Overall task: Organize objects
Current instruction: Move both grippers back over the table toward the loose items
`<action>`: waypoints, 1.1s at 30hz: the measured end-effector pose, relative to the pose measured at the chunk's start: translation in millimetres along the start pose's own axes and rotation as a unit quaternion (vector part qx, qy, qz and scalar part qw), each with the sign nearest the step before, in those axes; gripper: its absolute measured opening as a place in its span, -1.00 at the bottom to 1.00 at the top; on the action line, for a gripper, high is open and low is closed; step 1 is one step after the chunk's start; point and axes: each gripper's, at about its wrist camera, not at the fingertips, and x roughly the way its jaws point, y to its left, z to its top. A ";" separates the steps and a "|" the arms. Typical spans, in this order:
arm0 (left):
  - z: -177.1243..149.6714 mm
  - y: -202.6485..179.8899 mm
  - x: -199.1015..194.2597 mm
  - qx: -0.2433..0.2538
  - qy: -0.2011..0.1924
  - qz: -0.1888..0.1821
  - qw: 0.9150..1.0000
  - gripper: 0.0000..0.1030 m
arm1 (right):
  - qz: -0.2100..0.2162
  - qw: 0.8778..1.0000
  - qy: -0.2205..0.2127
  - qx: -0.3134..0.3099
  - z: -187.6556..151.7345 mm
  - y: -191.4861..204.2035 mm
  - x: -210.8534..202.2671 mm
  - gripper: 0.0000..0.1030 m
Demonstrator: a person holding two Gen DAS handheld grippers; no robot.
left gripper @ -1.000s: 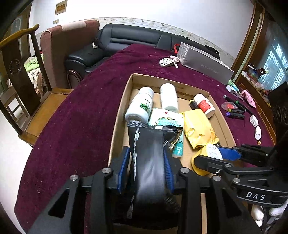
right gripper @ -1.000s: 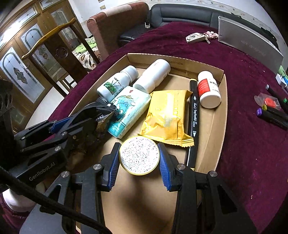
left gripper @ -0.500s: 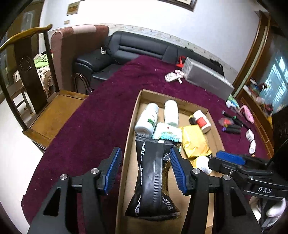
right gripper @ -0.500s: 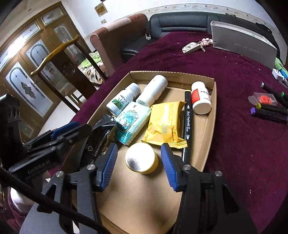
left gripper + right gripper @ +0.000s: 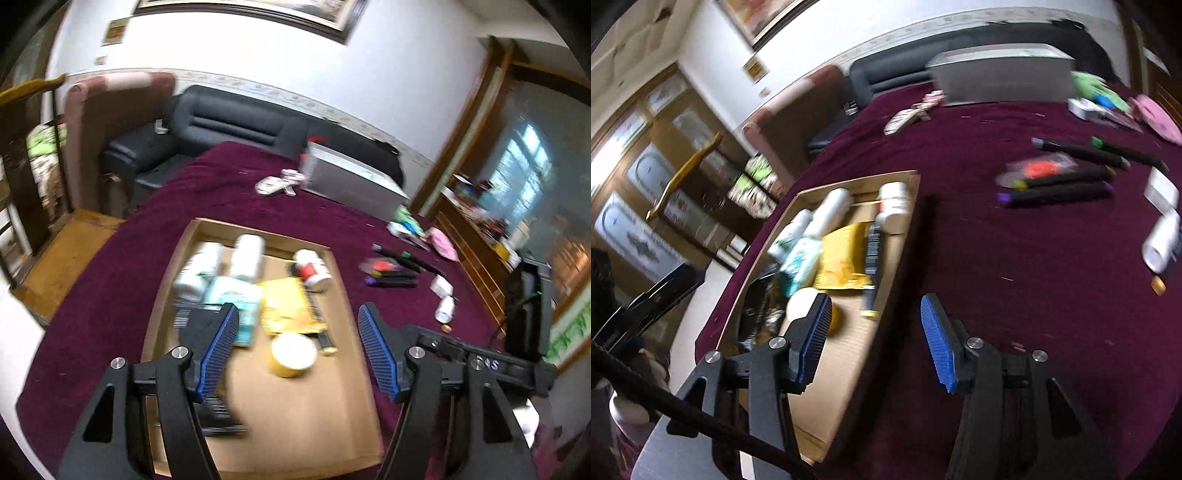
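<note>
- Several things lie packed in the cardboard tray on the maroon cloth: two white bottles at the far left, a teal packet just in front of them, a yellow pouch in the middle, and a red-labelled bottle at the far right.
- A round yellow tin sits near the yellow pouch on bare cardboard, and a black packet lies along the tray's near left side, partly hidden by a finger in the left view.
- The left gripper hangs above the tray, jaws widening and empty; the tin shows in the gap far below the pads, untouched.
- The right gripper is spread too, nothing between its fingers, sitting over the tray's right rim and the cloth.
- Out to the right, well apart from the tray, black markers, a white bottle and an orange-filled clear case wait on the cloth.
- Farther back: a grey box and keys.
- Risks, as I read it: both views are smeared, so a hurried reach could misjudge the round markers and roll them away.
- The tray's far end is crowded; dropping more there could pile onto the pouch or knock the red-labelled bottle.
- The two grippers are close together and could collide.
</note>
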 end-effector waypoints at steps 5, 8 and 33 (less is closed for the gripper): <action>-4.0 -54.4 21.3 0.039 0.032 -0.040 0.998 0.19 | -0.015 0.998 -0.033 0.056 -7.4 -45.8 -38.3 -0.03; -10.1 -85.2 30.9 0.063 0.048 -0.057 0.995 0.19 | -0.028 0.995 -0.054 0.080 -9.9 -70.2 -61.4 0.04; -36.8 -201.3 117.6 0.136 0.155 -0.097 0.974 0.19 | -0.062 0.957 -0.150 0.241 -31.7 -232.6 -143.5 0.06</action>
